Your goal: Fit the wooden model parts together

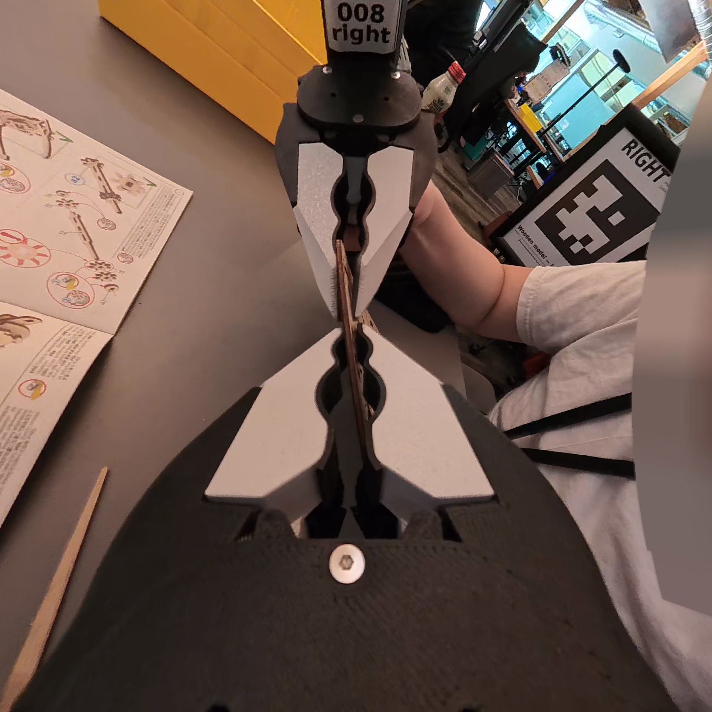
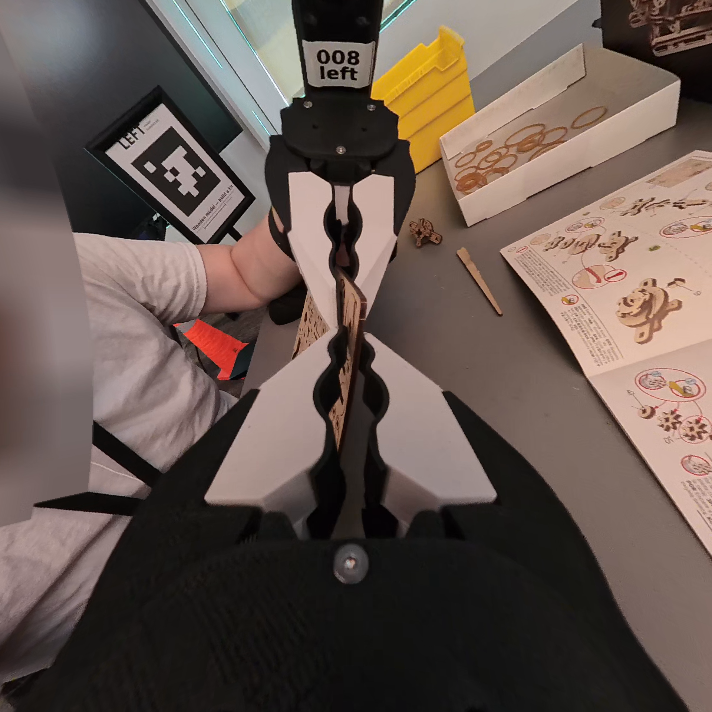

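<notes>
Both grippers are nose to nose over the grey table [image 2: 501, 404], each clamped on the same thin wooden sheet [image 2: 351, 308] held on edge between them. The left gripper [image 1: 348, 331] has its fingers pressed onto one end, and the right gripper [image 2: 348, 331] grips the other end, so the sheet is pinched from both sides with only a short stretch of it free in the middle. It hangs above the table near the person's side, not resting on anything that I can see.

The risk, as I judge it, is in that double grip. The sheet is thin and full of cut-outs, so any twist or a pull in different directions could snap it or pop pieces loose where nobody wants them. If one gripper lets go carelessly, the sheet may pivot in the other and slip.

A loose piece could drop off the near edge of the table, toward the person's lap. The open instruction booklet [image 2: 616, 308] lies to the right, with a wooden stick [image 2: 479, 280] and a small assembled part [image 2: 424, 232] just beyond, and the white box [image 2: 481, 208] of rings at the far side.
</notes>
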`<move>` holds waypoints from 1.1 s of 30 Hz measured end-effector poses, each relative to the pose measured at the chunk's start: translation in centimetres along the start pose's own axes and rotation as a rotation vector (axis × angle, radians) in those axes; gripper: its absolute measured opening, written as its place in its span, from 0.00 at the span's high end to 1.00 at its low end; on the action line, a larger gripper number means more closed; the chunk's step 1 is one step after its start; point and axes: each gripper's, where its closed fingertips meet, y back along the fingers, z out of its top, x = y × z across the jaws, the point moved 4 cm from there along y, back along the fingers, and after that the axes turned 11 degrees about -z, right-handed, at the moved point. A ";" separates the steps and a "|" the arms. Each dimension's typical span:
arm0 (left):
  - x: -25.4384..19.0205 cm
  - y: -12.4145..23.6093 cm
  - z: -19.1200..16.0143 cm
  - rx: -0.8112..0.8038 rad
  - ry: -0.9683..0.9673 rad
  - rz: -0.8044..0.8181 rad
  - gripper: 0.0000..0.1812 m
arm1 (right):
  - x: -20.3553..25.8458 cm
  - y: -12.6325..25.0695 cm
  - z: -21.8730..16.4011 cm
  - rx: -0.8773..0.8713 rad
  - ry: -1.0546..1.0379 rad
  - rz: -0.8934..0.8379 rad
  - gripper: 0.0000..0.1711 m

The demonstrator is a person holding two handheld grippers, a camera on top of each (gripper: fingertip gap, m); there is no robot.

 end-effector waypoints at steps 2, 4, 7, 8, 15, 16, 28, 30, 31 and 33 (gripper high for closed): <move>0.6 -0.5 -0.3 0.025 0.067 0.075 0.98 | -1.8 -0.4 -0.8 0.061 0.070 -0.181 0.99; 0.3 -0.3 -0.4 0.028 0.094 0.022 0.99 | -0.8 -0.3 -0.4 0.012 0.040 -0.080 1.00; -0.5 0.1 0.1 0.024 0.050 -0.006 0.98 | -0.1 -0.2 0.0 -0.022 0.006 0.009 0.98; -0.2 0.1 -0.1 0.037 0.038 0.020 0.98 | -0.4 -0.3 -0.2 -0.014 -0.003 0.004 0.98; 0.1 0.3 0.2 -0.015 0.065 -0.007 0.98 | -0.6 0.1 0.3 -0.066 0.011 -0.011 0.95; 0.1 0.3 0.3 -0.016 0.058 -0.004 0.98 | -0.8 0.3 0.5 -0.084 0.008 -0.010 0.95; -2.9 3.6 0.1 0.058 0.072 -0.159 0.99 | -2.7 4.6 1.9 -0.242 -0.040 -0.013 0.94; -3.2 4.4 -0.9 0.133 0.065 -0.158 0.99 | -2.9 3.8 0.1 -0.096 0.059 -0.060 0.90; -3.1 4.6 -1.4 0.164 0.073 -0.158 0.99 | -2.8 3.3 -1.3 0.004 0.133 -0.080 0.90; -2.3 4.4 -2.2 0.197 0.107 -0.134 0.99 | -3.4 2.3 -3.9 0.192 0.264 -0.165 0.86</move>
